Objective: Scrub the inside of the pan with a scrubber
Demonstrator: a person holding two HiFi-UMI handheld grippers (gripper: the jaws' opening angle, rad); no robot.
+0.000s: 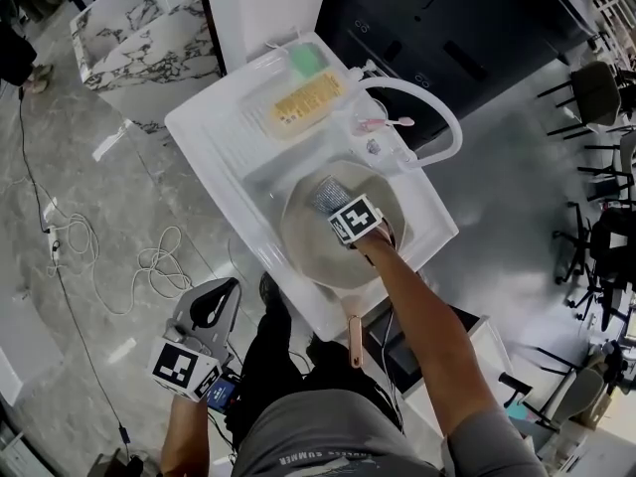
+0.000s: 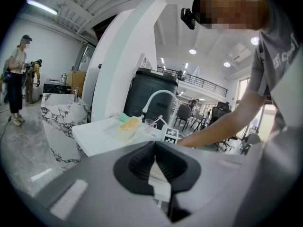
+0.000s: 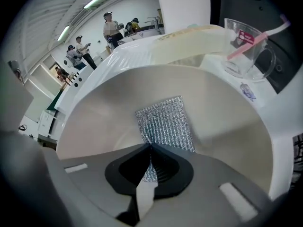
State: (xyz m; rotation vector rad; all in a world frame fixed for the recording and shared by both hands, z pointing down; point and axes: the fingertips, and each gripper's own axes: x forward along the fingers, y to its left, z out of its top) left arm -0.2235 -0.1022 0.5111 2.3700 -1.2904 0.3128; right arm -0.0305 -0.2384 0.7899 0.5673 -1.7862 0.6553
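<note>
The pan (image 1: 303,241) sits in the basin of the white sink (image 1: 224,132), with its pale inside facing up and its handle (image 1: 355,341) pointing to the near side. The scrubber (image 1: 329,193), a flat silver mesh pad, lies against the far part of the pan's inner floor. Its near edge is pinched in the right tool (image 1: 341,210).

The scrubbing stroke is judged to be the step in hand. For it to be done well, the pad should be pressed flat on the floor, so that the coating is rubbed by the mesh and not by the tool's tips. Strokes should be overlapped and carried from the floor up the sloping wall all round, the near wall under the arm included. Only a narrow strip of the mesh is gripped, so it could be pulled free by hard sideways drags; moderate pressure is advised. The pan is steadied by nothing and might slide in the basin.

In the right gripper view the right tool (image 3: 150,148) is seen almost closed, clamped on the thin edge of the scrubber (image 3: 165,122), with the rest of the pad spread ahead over the pan (image 3: 94,112). The left tool (image 1: 214,306) is held low at the near left, well apart from the sink. Its jaws are brought together and nothing is held between them.
</note>
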